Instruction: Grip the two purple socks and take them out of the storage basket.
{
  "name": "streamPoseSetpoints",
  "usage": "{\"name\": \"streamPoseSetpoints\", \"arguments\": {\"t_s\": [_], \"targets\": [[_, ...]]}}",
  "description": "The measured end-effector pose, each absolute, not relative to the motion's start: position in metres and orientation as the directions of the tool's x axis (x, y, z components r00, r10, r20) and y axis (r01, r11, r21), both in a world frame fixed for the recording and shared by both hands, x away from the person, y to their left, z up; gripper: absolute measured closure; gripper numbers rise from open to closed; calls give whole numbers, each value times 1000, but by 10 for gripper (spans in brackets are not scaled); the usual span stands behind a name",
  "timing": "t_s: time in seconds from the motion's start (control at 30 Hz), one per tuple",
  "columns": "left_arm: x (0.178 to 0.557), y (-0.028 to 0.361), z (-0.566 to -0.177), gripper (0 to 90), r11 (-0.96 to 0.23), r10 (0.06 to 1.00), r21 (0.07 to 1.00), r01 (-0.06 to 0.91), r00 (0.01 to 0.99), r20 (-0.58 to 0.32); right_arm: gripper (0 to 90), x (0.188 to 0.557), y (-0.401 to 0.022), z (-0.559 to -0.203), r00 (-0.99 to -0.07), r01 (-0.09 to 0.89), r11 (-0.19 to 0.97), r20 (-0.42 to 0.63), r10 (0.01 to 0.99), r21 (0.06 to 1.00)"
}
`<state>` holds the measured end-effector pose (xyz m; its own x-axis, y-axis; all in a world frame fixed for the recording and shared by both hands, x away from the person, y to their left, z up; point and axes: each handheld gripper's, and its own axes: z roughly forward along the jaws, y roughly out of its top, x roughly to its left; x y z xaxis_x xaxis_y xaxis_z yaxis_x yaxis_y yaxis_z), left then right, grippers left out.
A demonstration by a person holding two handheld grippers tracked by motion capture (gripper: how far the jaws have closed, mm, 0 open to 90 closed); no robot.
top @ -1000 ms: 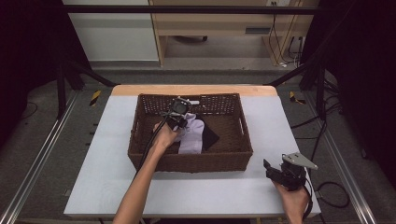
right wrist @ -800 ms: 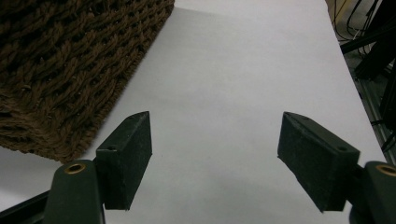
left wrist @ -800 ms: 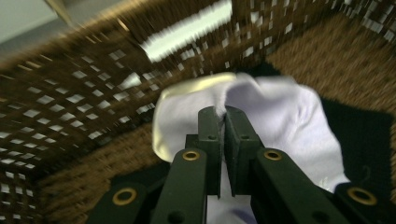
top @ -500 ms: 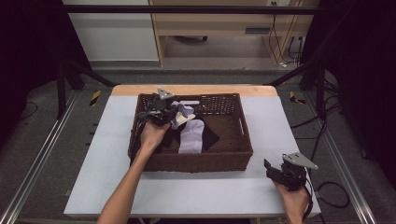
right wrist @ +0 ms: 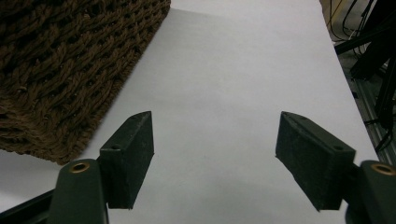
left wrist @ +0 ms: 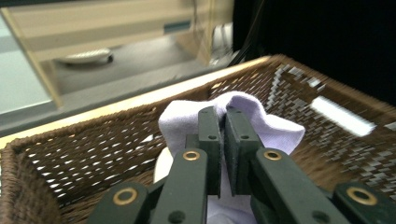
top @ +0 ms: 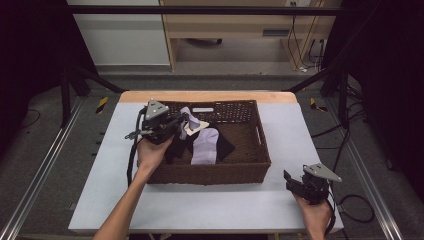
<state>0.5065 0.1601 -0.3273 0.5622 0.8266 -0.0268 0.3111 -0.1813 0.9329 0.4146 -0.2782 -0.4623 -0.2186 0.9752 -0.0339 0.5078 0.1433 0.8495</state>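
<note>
Two bare forearms, no sleeves. Each hand grips a black gripper point(top: 176, 123) point(top: 290, 180) topped by a grey triangular plate, brass-coloured rivets on dark jaws, black cable trailing toward six o'clock.

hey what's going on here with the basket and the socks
A person works at a white table with a gripper in each hand. The left gripper is shut on a lavender sock, holding it up over the left end of a brown wicker basket. Another lavender sock and dark clothing lie inside. The right gripper rests open over bare table, beside the basket's corner, holding nothing.
</note>
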Motion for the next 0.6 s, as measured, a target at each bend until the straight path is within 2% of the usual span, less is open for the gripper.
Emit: {"name": "streamPoseSetpoints", "arguments": {"t_s": [0.27,0.6], "targets": [[474,170,-313,849,-160,794,957,242,608,-21,397,413,-278,-462,-227,501,146,-33,973,853],[434,177,-303,848,-142,742,972,188,670,-21,470,412,-279,-462,-235,499,153,-37,971,853]]}}
